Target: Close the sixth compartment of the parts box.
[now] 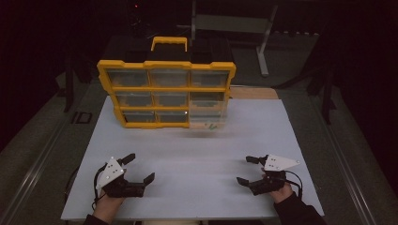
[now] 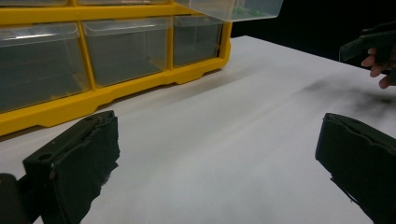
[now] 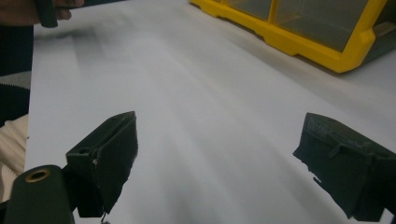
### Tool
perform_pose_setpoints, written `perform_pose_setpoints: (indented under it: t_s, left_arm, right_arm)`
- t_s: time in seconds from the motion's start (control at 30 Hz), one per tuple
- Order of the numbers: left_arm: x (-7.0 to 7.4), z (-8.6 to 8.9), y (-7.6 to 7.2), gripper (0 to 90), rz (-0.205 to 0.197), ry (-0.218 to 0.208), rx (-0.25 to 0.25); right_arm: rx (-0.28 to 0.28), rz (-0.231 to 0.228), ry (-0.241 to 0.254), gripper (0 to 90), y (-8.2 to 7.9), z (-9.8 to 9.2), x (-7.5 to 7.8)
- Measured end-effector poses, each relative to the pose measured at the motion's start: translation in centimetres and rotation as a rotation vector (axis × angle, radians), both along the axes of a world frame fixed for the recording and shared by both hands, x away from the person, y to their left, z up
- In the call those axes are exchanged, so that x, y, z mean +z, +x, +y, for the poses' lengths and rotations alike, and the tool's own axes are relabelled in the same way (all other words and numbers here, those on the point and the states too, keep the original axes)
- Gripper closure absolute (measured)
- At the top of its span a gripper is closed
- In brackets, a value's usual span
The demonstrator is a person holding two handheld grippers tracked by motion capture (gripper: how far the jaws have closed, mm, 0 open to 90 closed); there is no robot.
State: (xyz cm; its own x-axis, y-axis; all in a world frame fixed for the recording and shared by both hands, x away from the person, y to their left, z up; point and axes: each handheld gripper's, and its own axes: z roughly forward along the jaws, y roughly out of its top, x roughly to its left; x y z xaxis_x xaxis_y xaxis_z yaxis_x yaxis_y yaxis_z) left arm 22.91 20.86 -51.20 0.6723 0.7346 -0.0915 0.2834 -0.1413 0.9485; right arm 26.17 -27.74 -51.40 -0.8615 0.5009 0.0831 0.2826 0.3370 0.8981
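- Left claw (image 1: 140,168) is spread wide, holding nothing, just above the white bench (image 1: 197,154).
- Right claw (image 1: 247,169) is equally spread and empty.
- Yellow drawer organizer (image 1: 166,91) stands upright at the bench's far side, well apart from both.

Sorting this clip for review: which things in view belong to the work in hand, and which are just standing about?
Part of the work:
- yellow drawer cabinet at the table's far side
- its pulled-out clear drawer, lower right
- left gripper, open
- right gripper, open
- white table

Just standing about:
- grey metal stand in the dark behind the table
- wooden board behind the cabinet
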Motion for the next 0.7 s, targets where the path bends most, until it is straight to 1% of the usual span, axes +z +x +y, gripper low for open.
perform_pose_setpoints:
  t_s: [0.07,0.1,0.13,0.17,0.2,0.23,0.3,0.37,0.4,0.43,0.5,0.57,0.6,0.67,0.7]
  left_arm:
    - [0.0,0.0,0.0,0.0,0.0,-0.001,0.001]
    - [0.0,0.1,0.0,0.0,-0.001,0.0,0.001]
    - [0.0,0.1,0.0,0.0,-0.001,0.001,0.004]
    - [0.0,0.1,0.0,0.0,-0.001,0.001,0.004]
    - [0.0,0.1,0.1,0.0,0.001,-0.004,0.005]
    - [0.0,0.1,0.1,0.0,0.001,-0.004,0.005]
    - [0.0,0.0,0.0,0.0,0.001,-0.002,0.002]
    - [0.1,0.0,0.0,0.0,0.001,-0.001,0.0]
    - [0.1,0.0,0.0,0.0,0.0,0.0,-0.002]
    - [0.1,0.0,0.0,0.0,0.001,0.0,-0.003]
    - [0.1,0.0,0.0,0.0,0.001,-0.001,-0.002]
    - [0.0,0.0,0.1,0.0,0.002,-0.004,-0.002]
    - [0.0,0.0,0.1,0.0,0.003,-0.005,-0.002]
    - [0.1,-0.1,0.0,0.0,0.002,-0.006,-0.004]
    - [0.1,-0.1,0.0,0.0,0.002,-0.006,-0.004]
  right_arm:
    - [-0.003,0.005,0.019,12.1,0.0,0.0,0.1]
    - [-0.003,0.005,0.019,12.1,0.0,0.0,0.1]
    - [0.001,0.017,0.029,12.1,0.0,0.0,0.1]
    - [0.001,0.017,0.029,12.1,0.0,0.0,0.1]
    - [-0.008,-0.002,0.012,13.0,-0.1,0.1,0.2]
    - [-0.012,-0.006,0.008,13.0,-0.1,0.1,0.2]
    - [-0.015,-0.005,0.017,13.0,-0.2,0.0,0.4]
    - [-0.023,-0.007,0.015,12.8,-0.2,-0.1,0.5]
    - [-0.043,-0.019,0.022,12.0,-0.3,-0.2,0.8]
    - [-0.043,-0.019,0.022,12.0,-0.3,-0.2,0.8]
    - [-0.064,-0.03,0.025,11.5,-0.4,-0.3,1.2]
    - [-0.086,-0.055,0.029,11.5,-0.6,-0.4,1.7]
    - [-0.108,-0.069,0.027,11.5,-0.8,-0.4,2.2]
    - [-0.124,-0.086,0.022,11.5,-1.1,-0.3,2.8]
    - [-0.124,-0.086,0.022,11.5,-1.1,-0.3,2.8]
